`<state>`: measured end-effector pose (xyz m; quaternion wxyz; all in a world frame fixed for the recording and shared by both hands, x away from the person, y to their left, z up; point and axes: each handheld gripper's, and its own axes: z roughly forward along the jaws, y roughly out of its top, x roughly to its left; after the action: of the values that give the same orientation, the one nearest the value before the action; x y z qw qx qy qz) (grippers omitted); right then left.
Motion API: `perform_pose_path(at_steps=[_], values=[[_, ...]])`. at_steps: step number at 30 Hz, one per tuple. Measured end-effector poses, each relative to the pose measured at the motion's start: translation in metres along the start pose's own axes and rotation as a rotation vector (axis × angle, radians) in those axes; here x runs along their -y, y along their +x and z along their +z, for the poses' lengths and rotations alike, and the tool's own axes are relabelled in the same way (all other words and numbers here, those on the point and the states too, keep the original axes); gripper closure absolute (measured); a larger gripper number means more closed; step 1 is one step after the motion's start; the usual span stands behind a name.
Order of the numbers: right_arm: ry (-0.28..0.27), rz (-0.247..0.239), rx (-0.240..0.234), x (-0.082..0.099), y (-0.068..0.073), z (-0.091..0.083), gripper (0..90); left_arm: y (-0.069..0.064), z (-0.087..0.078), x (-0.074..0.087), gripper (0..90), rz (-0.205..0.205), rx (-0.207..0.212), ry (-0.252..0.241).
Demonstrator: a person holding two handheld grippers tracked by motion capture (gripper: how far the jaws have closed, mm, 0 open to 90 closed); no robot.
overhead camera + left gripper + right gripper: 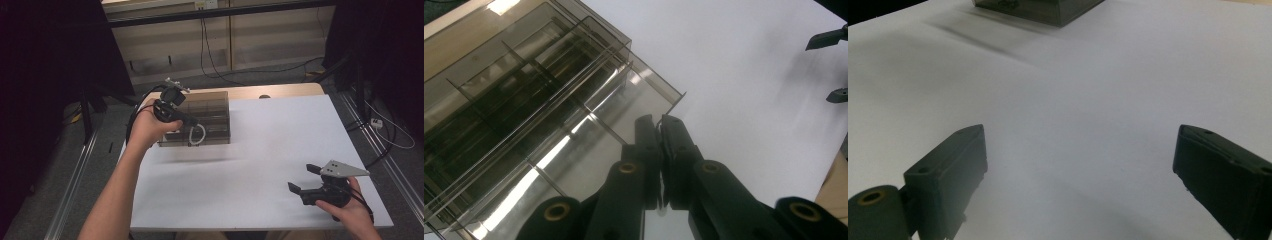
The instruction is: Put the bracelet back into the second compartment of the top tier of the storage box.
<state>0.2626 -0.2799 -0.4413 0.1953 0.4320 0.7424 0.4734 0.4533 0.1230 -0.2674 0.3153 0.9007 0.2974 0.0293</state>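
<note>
Left gripper (659, 125), jaws clamped on a corner wall of the smoky divided organizer box (205, 112) at the desk's (280, 150) far-left corner. Right gripper (306, 179) waits, jaws apart, near the front-right edge. We judge a lift or slide comes next, needing a steady pinch.

The high view looks forward and down from above the person's side, taking in the whole white tabletop (270, 150). The left gripper view sits close over the smoky divided box (524, 115), looking along its jaws across the tabletop. The right gripper view skims low over the tabletop, with the same box (1048, 10) far off.
</note>
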Motion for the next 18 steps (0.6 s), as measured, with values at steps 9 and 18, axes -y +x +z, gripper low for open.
perform_pose_path(at_steps=[9, 18], values=[[0.005, -0.001, -0.005, 0.0000, -0.0002, 0.0007, 6.8, 0.0038, 0.0013, -0.0013, 87.5, 0.003, -0.010, -0.016], [0.006, -0.004, -0.009, 0.0002, -0.0001, 0.0010, 6.7, 0.0077, 0.0038, -0.0021, 87.4, 0.002, -0.025, -0.026]])
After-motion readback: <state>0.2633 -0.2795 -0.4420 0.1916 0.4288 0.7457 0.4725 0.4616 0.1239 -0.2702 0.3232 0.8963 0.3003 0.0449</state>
